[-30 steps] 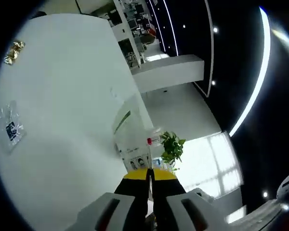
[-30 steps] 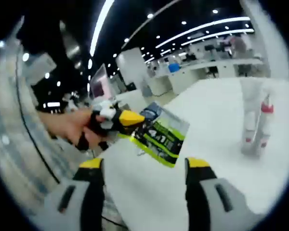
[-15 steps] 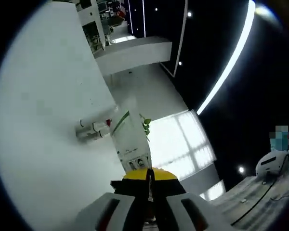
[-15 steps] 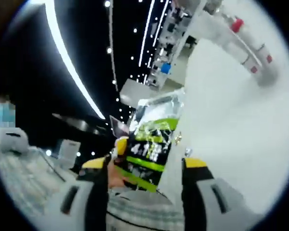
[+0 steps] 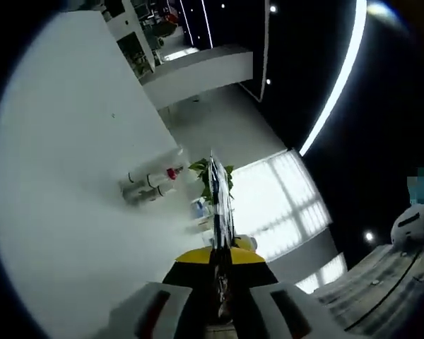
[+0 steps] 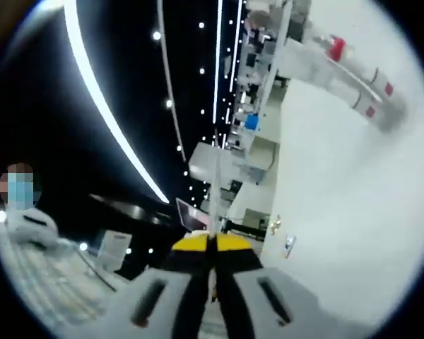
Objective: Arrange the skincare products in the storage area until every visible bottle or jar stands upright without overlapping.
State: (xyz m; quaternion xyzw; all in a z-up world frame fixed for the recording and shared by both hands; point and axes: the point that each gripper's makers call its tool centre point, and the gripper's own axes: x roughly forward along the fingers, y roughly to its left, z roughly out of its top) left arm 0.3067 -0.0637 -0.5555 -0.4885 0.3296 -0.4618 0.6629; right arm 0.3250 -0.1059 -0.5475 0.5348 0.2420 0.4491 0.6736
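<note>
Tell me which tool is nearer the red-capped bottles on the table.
Right, probably: the red-capped bottles loom larger, up-right of the right tool, and smaller ahead-left of the left tool. Both are shut on the sachet.

Left gripper (image 5: 218, 260): jaws were pressed together on a thin foil sachet, seen edge-on.
Right gripper (image 6: 210, 246): jaws were pressed together on a thin edge, likely the same sachet.
</note>
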